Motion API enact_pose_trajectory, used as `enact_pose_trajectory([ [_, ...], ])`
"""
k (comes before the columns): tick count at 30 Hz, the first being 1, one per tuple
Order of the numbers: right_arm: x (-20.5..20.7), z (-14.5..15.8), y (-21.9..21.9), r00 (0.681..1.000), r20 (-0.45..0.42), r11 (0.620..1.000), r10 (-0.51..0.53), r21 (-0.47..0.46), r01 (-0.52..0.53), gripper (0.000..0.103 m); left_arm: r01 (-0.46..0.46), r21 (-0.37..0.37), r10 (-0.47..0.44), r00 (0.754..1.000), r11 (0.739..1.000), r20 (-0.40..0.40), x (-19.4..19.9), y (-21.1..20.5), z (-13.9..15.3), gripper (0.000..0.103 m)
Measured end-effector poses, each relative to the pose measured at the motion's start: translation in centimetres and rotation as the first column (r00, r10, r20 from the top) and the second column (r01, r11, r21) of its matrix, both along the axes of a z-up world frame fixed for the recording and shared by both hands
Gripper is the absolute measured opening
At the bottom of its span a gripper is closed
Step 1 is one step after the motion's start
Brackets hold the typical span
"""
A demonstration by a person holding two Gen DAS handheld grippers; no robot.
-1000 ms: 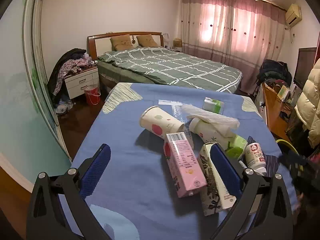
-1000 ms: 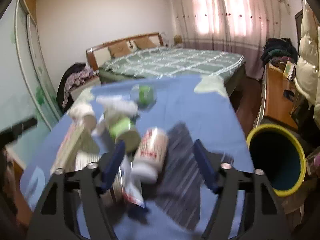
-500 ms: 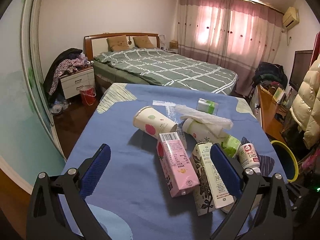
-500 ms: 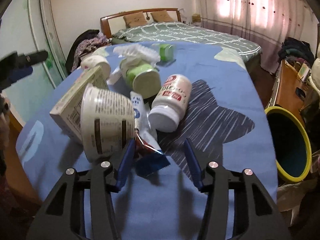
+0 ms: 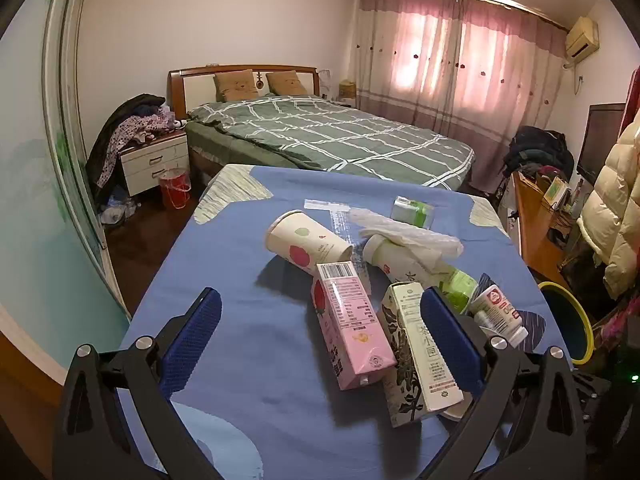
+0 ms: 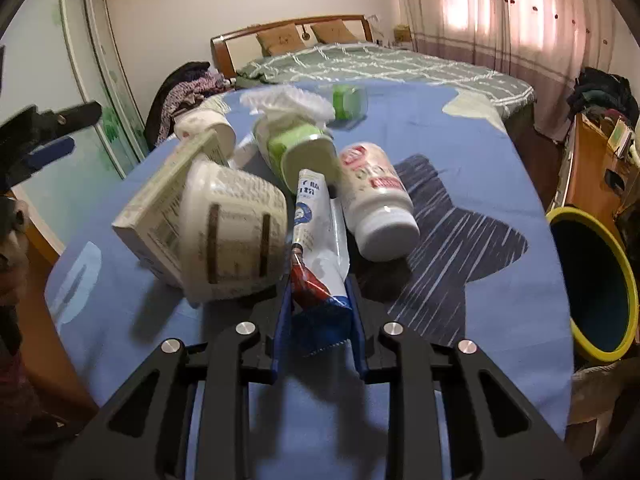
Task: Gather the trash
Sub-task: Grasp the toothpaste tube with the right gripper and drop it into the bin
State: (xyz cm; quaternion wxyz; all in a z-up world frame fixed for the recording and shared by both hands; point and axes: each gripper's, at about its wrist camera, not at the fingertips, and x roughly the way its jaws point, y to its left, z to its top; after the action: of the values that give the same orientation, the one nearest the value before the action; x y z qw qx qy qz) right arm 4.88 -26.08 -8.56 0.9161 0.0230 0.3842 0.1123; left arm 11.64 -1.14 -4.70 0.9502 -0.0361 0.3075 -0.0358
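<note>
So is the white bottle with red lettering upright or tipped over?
Tipped over. The white plastic bottle with red lettering lies on its side on the blue tablecloth, cap toward the camera, beside the right claw's wrapper.

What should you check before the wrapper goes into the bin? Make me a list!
1. Right gripper shut on the wrapper: ok, its blue fingers pinch the near end.
2. Wrapper free of other trash: not ok, its far end lies between the white tub and the white bottle, reaching the green-bottomed cup.
3. Bin open and in view: ok, it stands off the table's right edge.
4. Path to the bin: ok, only bare blue tablecloth lies that way.
5. Left gripper out of the way: ok, open and holding nothing.
6. Grip firm enough for lifting: cannot tell.
</note>
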Motion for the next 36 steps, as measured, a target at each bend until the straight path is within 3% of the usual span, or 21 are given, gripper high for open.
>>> enact_pose_trajectory([
  [7,-0.5,2.1,-0.8,0.997,0.070,0.999,-0.028,0.042,0.026,0.025,0.007,0.000,-0.007,1.000,1.000,-0.007,-0.1,-0.3,-0.5,0.098],
  [12,-0.7,2.9,-3.8,0.981,0.116,0.987,-0.156,0.063,0.150,0.025,0.016,0.004,-0.016,1.000,1.000,-0.013,-0.2,-0.7,-0.8,0.098],
  [15,-0.8,2.8,-7.5,0.945,0.121,0.952,-0.304,0.085,0.295,0.025,0.038,0.008,-0.038,0.999,0.999,-0.018,-0.5,-1.3,-1.2,0.098],
  [18,-0.9,2.1,-11.8,0.874,0.108,0.879,-0.474,0.108,0.464,0.025,0.071,0.014,-0.071,0.997,0.997,-0.028,-1.0,-2.2,-1.8,0.098],
  [21,-0.9,1.2,-15.5,0.800,0.087,0.804,-0.594,0.106,0.585,0.025,0.099,0.028,-0.098,0.994,0.995,-0.041,-1.3,-3.2,-2.4,0.098],
  [25,-0.8,-0.3,-19.4,0.735,0.033,0.733,-0.678,0.103,0.672,0.025,0.137,0.044,-0.134,0.989,0.990,-0.069,-1.6,-4.6,-3.6,0.098],
  [29,-0.5,-0.8,-21.9,0.685,-0.017,0.679,-0.729,0.119,0.725,0.031,0.177,0.065,-0.170,0.980,0.982,-0.100,-1.7,-6.2,-4.8,0.098],
  [31,-0.7,-0.8,-22.3,0.660,-0.005,0.654,-0.751,0.131,0.745,0.044,0.192,0.080,-0.182,0.977,0.978,-0.114,-1.7,-6.9,-5.2,0.098],
  [32,-0.7,-0.6,-22.4,0.654,0.003,0.649,-0.757,0.131,0.750,0.048,0.199,0.087,-0.188,0.975,0.976,-0.118,-1.8,-7.3,-5.4,0.098],
  [36,-1.3,-0.3,-21.9,0.652,0.038,0.652,-0.757,0.121,0.749,0.050,0.207,0.106,-0.194,0.973,0.973,-0.122,-2.0,-8.1,-5.9,0.097],
])
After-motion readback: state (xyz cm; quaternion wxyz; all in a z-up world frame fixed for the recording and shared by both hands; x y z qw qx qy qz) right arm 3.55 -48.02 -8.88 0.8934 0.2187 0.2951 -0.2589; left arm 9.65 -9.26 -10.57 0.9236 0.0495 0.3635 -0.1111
